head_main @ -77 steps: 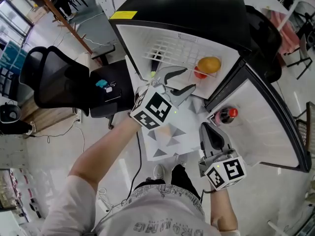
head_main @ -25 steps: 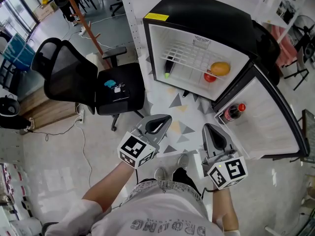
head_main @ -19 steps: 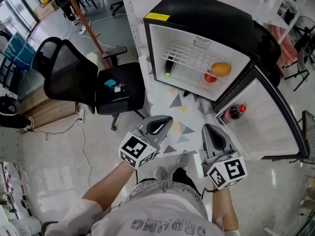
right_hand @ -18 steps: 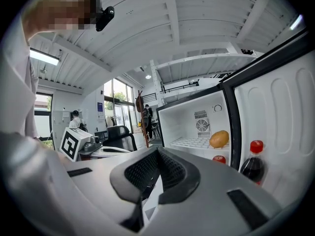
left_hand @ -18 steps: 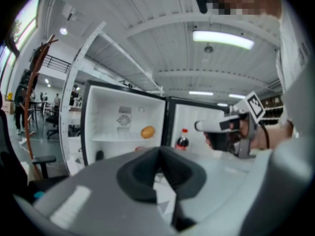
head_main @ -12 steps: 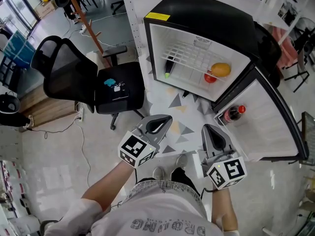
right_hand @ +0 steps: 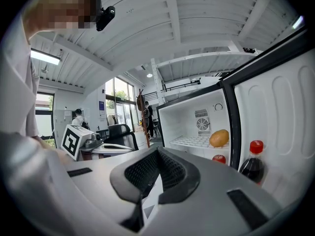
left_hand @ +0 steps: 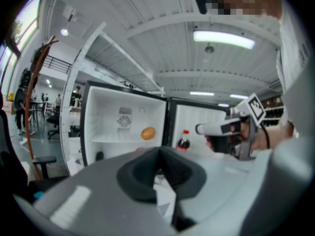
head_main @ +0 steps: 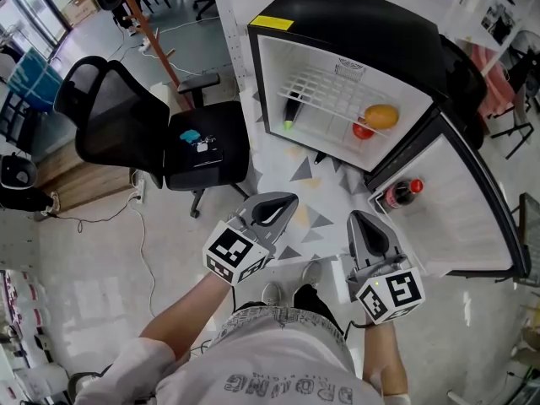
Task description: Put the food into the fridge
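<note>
We hold the left gripper [head_main: 274, 212] and right gripper [head_main: 371, 234] in front of the open fridge [head_main: 354, 24], each closed tight on nothing, likely because the food is already inside: orange fruit [head_main: 381, 116] on its wire shelf [head_main: 325, 87], red fruit [head_main: 363, 130] below, bottle [head_main: 395, 196] in its door [head_main: 460, 218].

Grey left tool [head_main: 288, 201], checker-marked cube [head_main: 232, 254], white T-shirt [head_main: 278, 369]
</note>
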`<state>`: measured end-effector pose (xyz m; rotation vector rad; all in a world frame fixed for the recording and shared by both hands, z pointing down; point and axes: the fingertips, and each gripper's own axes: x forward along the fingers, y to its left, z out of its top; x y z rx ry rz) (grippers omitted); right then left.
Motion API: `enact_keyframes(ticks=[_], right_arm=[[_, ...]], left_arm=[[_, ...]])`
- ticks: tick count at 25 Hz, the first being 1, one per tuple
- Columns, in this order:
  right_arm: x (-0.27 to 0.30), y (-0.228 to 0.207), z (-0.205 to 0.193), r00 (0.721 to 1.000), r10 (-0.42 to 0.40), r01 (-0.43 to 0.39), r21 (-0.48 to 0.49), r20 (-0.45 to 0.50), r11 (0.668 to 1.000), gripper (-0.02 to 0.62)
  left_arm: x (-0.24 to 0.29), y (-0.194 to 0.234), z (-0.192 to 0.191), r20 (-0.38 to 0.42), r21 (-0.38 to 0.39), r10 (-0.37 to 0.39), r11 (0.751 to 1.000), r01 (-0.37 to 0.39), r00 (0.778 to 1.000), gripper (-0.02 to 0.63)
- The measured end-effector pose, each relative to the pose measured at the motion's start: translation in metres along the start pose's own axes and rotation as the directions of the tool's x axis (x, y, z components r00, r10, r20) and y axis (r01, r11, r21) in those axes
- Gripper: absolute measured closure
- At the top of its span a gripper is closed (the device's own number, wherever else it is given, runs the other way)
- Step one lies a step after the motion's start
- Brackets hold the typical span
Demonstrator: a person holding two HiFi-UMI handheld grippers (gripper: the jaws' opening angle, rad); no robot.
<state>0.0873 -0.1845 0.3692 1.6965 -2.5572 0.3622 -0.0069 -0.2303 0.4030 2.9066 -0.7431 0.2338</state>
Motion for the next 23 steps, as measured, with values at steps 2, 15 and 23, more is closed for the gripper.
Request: enact_keyframes(ticks=[2, 15, 23], right_arm=[[0.0, -0.0009, -0.0004, 1.0, 0.002, -0.002, 0.0, -0.002, 1.0, 0.594], [0.0015, -0.0052, -0.0015, 1.0, 0.013, -0.013, 0.003, -0.005, 1.0, 0.594], [0.0024, -0.0084, -0.0007, 1.0, 0.013, -0.013, 0.001, -0.006, 1.0, 0.594]], left_arm=[[0.0009, -0.0003, 0.0005, -0.001, 0.001, 0.002, 1.0, -0.002, 1.0, 0.6], [0.0065, -0.0011, 0.0003, -0.009, 0.011, 0.003, 1.0, -0.003, 1.0, 0.6], [0.0097, 0.0011, 0.0024, -0.006, 0.013, 0.006, 1.0, -0.006, 1.0, 0.6]])
